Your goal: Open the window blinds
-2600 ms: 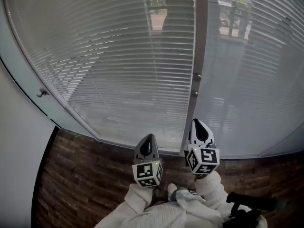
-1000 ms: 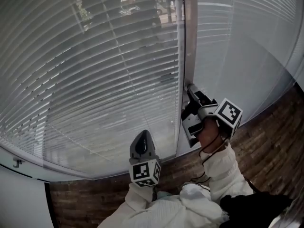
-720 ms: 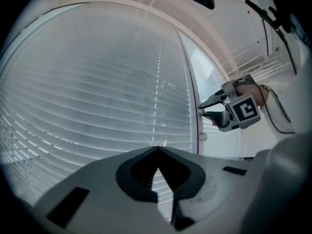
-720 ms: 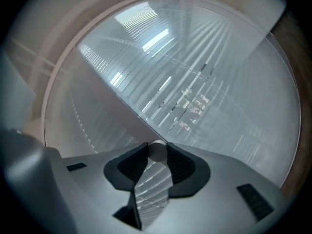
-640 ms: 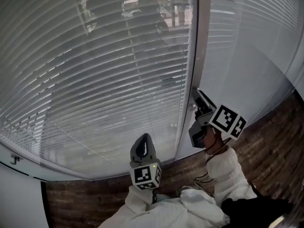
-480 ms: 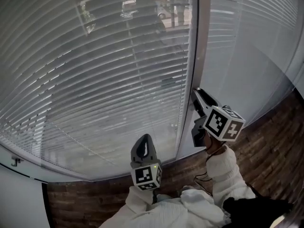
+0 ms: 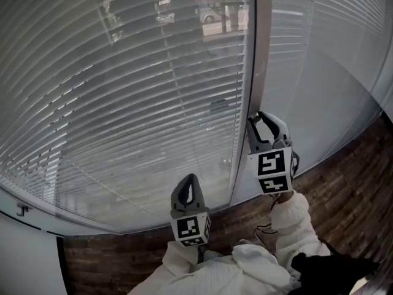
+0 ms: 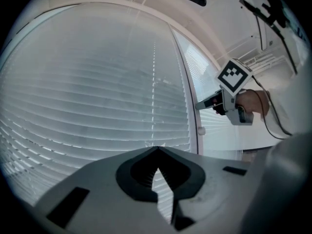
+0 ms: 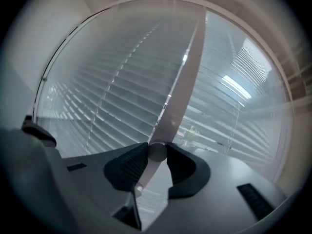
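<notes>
The slatted blinds cover the left pane, and a second set covers the right pane beyond the grey mullion. My right gripper reaches level to the mullion. In the right gripper view it is shut on a small round knob, with one ribbed pad on each side. A second small knob sits lower on the mullion. My left gripper hangs in front of the left pane without touching it. Its tips meet with nothing between them. Street and plants show dimly through the slats.
A brick-patterned floor runs below the window sill. A white wall stands at the lower left, with a small hook on the frame. My white sleeves fill the bottom edge, and a black object lies at the lower right.
My right gripper has rolled about its own axis at the knob, so its marker cube swung from the right side round to face the head camera. The left gripper has stayed put.
</notes>
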### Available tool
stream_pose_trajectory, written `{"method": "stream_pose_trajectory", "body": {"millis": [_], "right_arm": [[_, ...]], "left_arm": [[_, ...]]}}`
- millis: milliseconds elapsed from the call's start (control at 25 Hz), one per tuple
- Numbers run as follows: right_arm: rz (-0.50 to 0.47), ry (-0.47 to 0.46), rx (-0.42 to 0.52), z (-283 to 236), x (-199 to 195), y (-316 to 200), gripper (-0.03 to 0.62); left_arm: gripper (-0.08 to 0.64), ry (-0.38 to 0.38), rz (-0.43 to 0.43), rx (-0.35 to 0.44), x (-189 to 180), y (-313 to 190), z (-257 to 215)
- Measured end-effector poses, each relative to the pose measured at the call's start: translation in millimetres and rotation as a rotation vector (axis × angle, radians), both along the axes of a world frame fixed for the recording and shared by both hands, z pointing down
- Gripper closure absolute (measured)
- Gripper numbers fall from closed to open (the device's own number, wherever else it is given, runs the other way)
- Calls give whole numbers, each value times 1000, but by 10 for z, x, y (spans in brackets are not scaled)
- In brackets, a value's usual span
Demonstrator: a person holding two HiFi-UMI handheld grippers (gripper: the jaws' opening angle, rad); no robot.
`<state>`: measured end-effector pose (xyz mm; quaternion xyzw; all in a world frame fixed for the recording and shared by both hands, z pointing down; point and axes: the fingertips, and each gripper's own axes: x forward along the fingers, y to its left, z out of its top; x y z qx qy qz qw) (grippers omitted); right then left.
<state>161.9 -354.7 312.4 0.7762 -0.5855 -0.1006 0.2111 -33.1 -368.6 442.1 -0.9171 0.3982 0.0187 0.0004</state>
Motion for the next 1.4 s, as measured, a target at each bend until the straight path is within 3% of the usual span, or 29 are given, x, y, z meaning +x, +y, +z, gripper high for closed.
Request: {"method": "stream_pose_trajectory", "body": {"millis": [320,1080,1160,1240,1320,1400], "right_arm": [[-2,463,-133,41,-69,-17,465],[-87,1245,-337,160,-97,19,465],[-96,1284,-341,161,-98,23,465],[-106,1259,-325,151,-98,21,464],[-115,1104,-278,130,-94,22,463],[-126,816,-202,96,-62,46,460]], "left_arm": [[561,0,0,-1,92,-8,9],[561,-4,-42,11,248,87,-23],[561,-6,-43,14,268,96,-26],[561,-5,-45,13,283,94,-26],[561,-4,-47,8,291,87,-16],[561,-4,-47,5,298,82,1]]}}
